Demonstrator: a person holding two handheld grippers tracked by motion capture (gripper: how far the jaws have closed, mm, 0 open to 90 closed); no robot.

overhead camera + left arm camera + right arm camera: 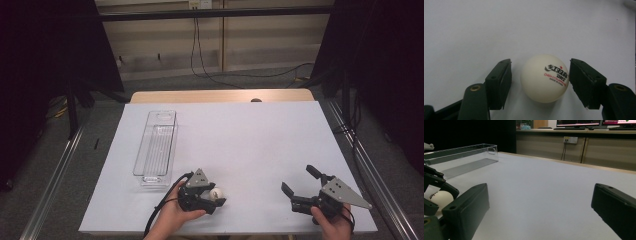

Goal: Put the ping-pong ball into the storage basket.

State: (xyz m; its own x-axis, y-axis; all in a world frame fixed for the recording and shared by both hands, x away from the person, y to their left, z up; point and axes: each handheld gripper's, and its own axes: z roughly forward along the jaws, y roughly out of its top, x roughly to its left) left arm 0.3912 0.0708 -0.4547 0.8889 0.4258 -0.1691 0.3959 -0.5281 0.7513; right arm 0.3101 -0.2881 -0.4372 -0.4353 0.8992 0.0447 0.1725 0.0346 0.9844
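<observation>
White paper covers the worktop [240,130]. Just right of the clear bin's [156,147] near end, the left tool [540,75] brackets a white ball [544,78], jaws not quite touching it. Well right, the right tool [298,180] stands spread, holding nothing.

Through the left gripper view I see my left hand-held gripper [540,82] straddling a white ping-pong ball [544,78] on the white table [499,30]. One jaw sits just beside the ball's printed side; a narrow gap separates the other jaw from it.
</observation>
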